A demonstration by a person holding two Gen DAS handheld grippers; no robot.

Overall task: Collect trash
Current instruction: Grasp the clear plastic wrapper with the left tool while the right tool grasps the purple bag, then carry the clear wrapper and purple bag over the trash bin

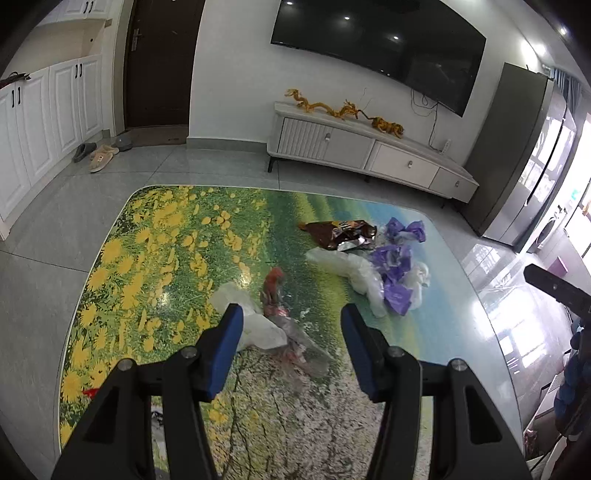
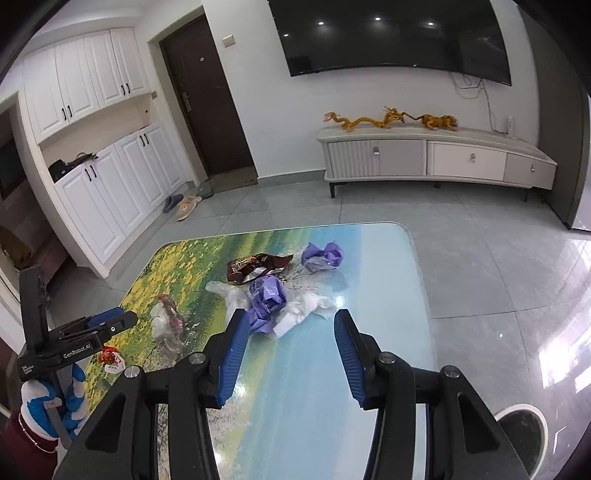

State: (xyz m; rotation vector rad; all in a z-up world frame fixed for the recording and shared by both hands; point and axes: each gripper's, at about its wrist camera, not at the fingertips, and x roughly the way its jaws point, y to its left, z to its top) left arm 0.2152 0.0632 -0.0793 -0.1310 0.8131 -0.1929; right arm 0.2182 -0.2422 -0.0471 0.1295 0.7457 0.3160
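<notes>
Both claws half-wide and empty, we should drop left claw [image 1: 291, 317] onto clear wrapper [image 1: 291, 339], right claw [image 2: 290, 325] onto purple bag [image 2: 266, 299] on bench [image 2: 388, 332].

A home living room is shown. A large dark television [image 2: 391, 35] is mounted on the white wall above a low white media cabinet [image 2: 436, 157] on which golden dragon figures [image 2: 391, 120] are set. White built-in cupboards [image 2: 110, 177] are fitted beside a dark entrance door [image 2: 207, 99], slippers [image 2: 184, 205] are left on the grey tiled floor [image 2: 480, 258], and a bench [image 2: 369, 266] printed with a flower meadow is placed in the middle.
</notes>
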